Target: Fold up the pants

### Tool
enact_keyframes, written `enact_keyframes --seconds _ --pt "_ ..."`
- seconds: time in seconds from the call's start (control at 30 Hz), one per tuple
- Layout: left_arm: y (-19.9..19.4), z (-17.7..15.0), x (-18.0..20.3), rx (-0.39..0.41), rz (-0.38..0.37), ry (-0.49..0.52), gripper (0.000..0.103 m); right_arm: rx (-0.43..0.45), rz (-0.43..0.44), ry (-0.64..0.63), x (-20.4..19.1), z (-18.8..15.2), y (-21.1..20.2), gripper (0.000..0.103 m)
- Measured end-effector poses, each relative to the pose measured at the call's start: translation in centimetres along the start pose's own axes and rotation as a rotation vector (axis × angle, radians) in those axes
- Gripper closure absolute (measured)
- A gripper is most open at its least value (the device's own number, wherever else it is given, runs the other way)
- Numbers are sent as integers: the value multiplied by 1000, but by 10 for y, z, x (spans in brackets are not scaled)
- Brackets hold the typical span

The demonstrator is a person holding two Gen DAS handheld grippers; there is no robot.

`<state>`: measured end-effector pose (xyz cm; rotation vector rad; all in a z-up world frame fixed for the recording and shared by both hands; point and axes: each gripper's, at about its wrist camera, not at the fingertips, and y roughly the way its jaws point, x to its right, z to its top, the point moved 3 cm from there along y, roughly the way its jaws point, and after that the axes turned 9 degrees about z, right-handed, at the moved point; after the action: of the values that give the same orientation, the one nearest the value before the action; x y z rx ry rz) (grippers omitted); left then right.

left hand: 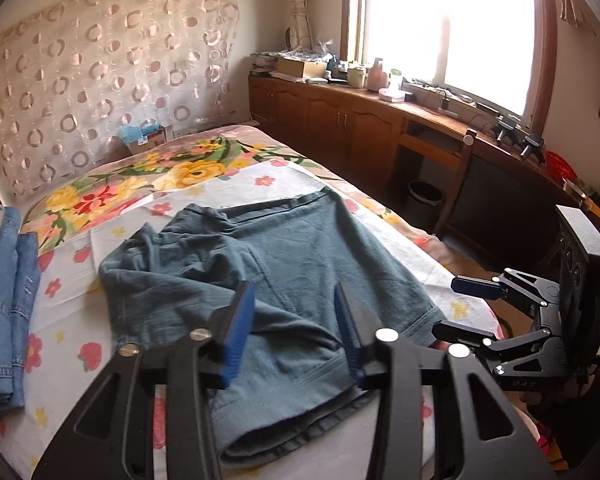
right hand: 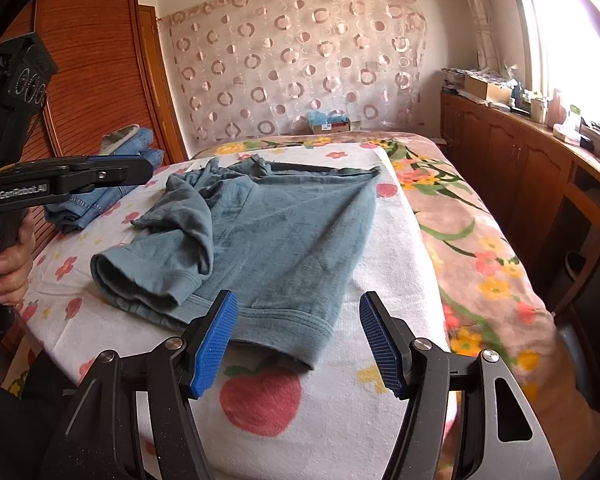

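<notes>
Grey-blue short pants [left hand: 292,256] lie flat on a white flowered towel [left hand: 72,312] on the bed. One leg is folded loosely over the other, with crumpled cloth at the waist end. My left gripper [left hand: 294,320] hovers just above the folded leg's hem, open, with nothing between its blue pads. In the right wrist view the pants [right hand: 292,228] spread ahead, and my right gripper [right hand: 298,340] stands open over the near hem, pads not touching the cloth. The left gripper [right hand: 140,170] shows there at the left, held by a hand [right hand: 12,264]. The right gripper [left hand: 446,306] shows at the bed's right edge.
Folded denim jeans [left hand: 4,312] lie at the towel's left side, next to a wooden wardrobe [right hand: 92,60]. A floral blanket [right hand: 460,220] covers the bed. Wooden cabinets [left hand: 340,120] with clutter run under the window, and a waste bin [left hand: 424,200] stands on the floor.
</notes>
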<state>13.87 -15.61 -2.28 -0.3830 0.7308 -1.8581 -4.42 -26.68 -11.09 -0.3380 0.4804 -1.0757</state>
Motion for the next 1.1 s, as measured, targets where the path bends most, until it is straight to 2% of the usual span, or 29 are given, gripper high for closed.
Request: enact_keyframes --seconds 0.07,0.13,0.17,0.57,0.77,1.03,1.1 --pt "-1 -4 -4 -2 25 10 52 -1 2 0 -2 1 3 37" --pt "-2 -9 -11 8 48 6 22 -3 7 2 -1 4 7 37" --pt "-3 -11 -15 15 53 -2 20 -3 11 1 0 4 8 37" --pt "3 -49 -52 -42 122 -67 20 -1 75 -17 -9 7 22 37" --pt "10 -69 -63 -80 141 -86 20 -28 121 -14 -13 5 36 54" --pt "19 -88 -68 -125 134 -99 20 -85 171 -7 -10 4 51 65" --pt "18 -90 -68 -124 131 -104 20 -101 176 -1 -6 5 55 72"
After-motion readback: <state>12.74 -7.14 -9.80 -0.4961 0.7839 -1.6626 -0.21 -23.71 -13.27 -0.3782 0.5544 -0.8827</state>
